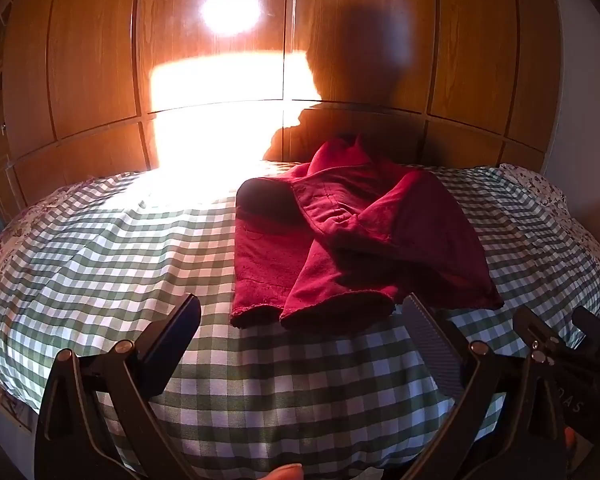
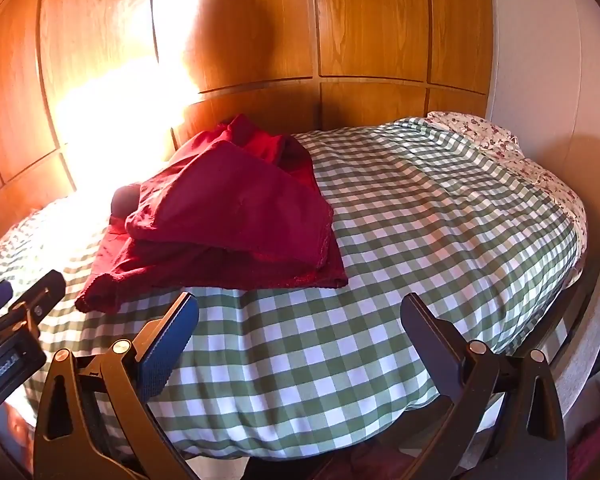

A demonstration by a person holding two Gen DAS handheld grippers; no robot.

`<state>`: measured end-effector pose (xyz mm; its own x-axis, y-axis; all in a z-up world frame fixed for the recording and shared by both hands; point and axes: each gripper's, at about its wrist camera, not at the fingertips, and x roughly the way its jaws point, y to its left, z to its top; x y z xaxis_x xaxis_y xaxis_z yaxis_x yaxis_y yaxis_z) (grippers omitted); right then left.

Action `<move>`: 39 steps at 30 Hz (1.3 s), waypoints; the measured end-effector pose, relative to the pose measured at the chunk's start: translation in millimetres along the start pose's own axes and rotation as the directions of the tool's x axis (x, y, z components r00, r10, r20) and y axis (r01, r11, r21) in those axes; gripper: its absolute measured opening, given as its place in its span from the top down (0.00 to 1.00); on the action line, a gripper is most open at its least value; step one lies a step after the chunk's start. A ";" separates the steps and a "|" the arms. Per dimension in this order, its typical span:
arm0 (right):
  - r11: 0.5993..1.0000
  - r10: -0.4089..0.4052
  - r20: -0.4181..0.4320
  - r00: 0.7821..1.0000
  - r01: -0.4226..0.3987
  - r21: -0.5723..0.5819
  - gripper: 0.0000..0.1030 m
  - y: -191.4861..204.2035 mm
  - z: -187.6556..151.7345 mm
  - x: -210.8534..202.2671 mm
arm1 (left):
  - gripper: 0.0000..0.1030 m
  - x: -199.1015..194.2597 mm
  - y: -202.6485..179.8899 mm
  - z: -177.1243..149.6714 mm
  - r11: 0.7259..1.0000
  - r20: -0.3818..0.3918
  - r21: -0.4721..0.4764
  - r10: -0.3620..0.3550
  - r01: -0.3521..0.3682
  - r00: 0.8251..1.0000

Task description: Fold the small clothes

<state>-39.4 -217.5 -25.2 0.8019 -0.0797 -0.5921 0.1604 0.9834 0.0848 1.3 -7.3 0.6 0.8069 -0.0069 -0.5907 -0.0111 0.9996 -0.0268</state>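
- Left wrist view: the left tongs [image 1: 303, 316] gape wide and empty, just short of the red garment [image 1: 352, 236], which lies partly folded on the checked bed cover [image 1: 120, 248]; glare possibly hides more.
- Right wrist view: the right tongs [image 2: 300, 312] are spread apart, gripping nothing; the garment [image 2: 228, 216] lies ahead to their left on the cover [image 2: 440, 208].

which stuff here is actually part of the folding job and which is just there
Part of the job:
red garment, crumpled on the bed
left tool, open, empty
right tool, open, empty

Just there:
green checked cover
floral sheet
wooden wardrobe doors
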 end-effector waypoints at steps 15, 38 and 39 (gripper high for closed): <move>1.000 -0.027 0.025 0.999 0.027 0.001 0.03 -1.2 2.6 -2.8 | 0.03 -2.5 3.7 1.0 1.000 0.004 -0.006 -0.004 0.004 1.000; 1.000 -0.022 0.037 0.999 0.022 -0.011 0.03 1.4 -2.2 -8.4 | 0.03 -7.1 0.2 0.2 1.000 0.020 0.009 0.003 -0.003 1.000; 1.000 -0.024 0.036 0.999 0.024 -0.008 0.03 0.7 -2.0 -8.3 | 0.03 -7.2 -0.7 0.0 1.000 0.020 0.012 0.001 -0.001 1.000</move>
<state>-47.0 -215.9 -21.8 0.8180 -0.1089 -0.5649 0.1748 0.9825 0.0637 -4.4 -7.9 4.9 0.8188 -0.0052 -0.5741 -0.0048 0.9999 -0.0160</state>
